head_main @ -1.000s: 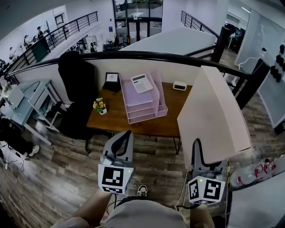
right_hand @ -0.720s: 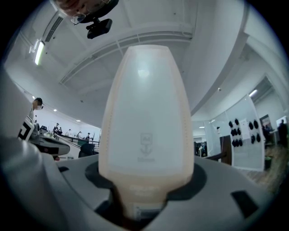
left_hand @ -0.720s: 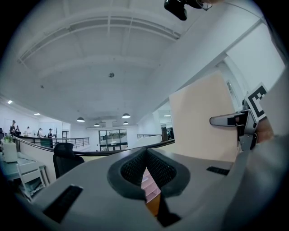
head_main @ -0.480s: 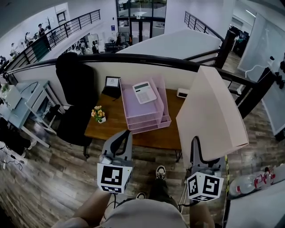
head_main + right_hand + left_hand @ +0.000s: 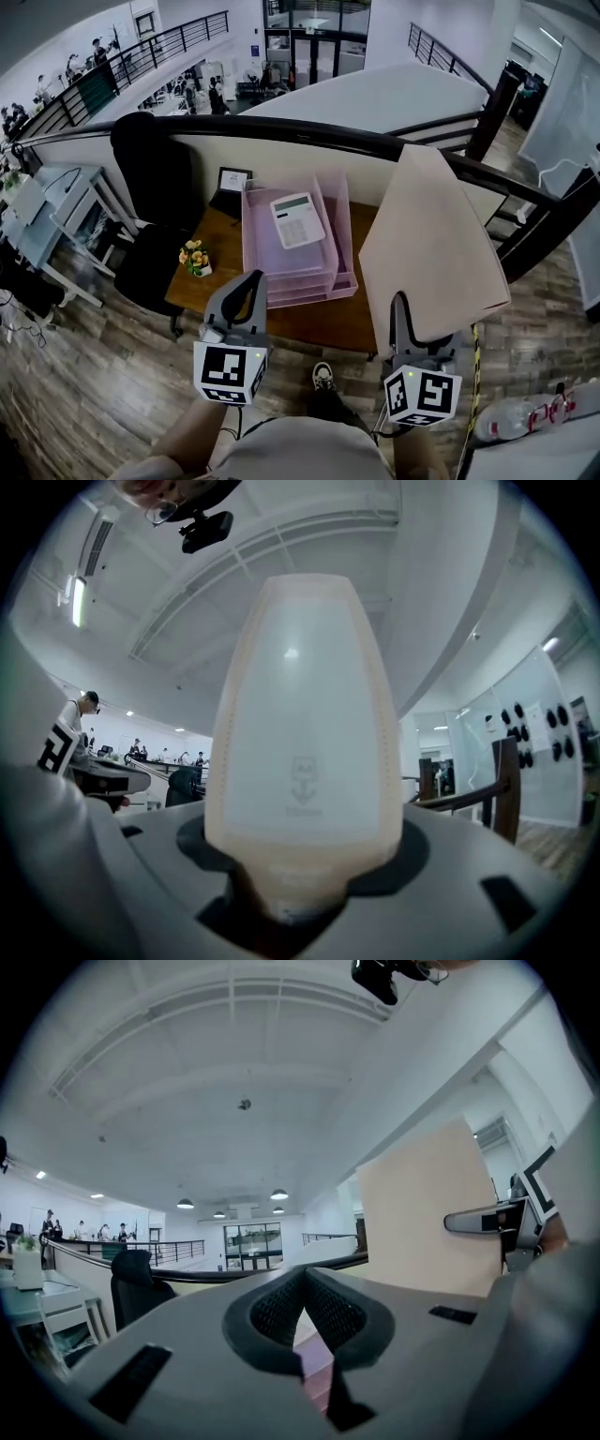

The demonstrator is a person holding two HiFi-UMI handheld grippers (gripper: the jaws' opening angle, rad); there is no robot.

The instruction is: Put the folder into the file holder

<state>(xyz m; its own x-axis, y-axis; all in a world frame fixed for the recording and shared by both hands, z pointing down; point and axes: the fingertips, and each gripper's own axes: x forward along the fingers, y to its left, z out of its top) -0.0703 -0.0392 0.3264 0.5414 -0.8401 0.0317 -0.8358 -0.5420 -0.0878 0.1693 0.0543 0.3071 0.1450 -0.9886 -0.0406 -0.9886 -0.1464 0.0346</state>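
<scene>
The right gripper [image 5: 409, 328] holds the folder [image 5: 433, 248] by its lower edge. In the right gripper view, its jaws [image 5: 300, 897] stand partly open and press on the pale cream folder [image 5: 302, 724], which rises between them and fills the middle of that view. The folder stands almost upright in the air, a little tilted, at the right side of the scene. It is to the right of the file holder [image 5: 343, 246] and not touching it.

The left gripper [image 5: 246, 292] is at the near left, in front of the desk [image 5: 323, 323]. In the left gripper view, the tips of its jaws [image 5: 303, 1283] meet and nothing is between them. That view also shows the folder [image 5: 427, 1213] at the right.

The file holder is a stack of pink trays on the brown wooden desk. A white calculator [image 5: 297, 218] lies on the top tray. A small pot of flowers [image 5: 194, 258] stands on the left end of the desk. A small dark frame [image 5: 232, 180] stands at the far edge, just left of the trays. A black chair [image 5: 155, 183] is left of the desk.
</scene>
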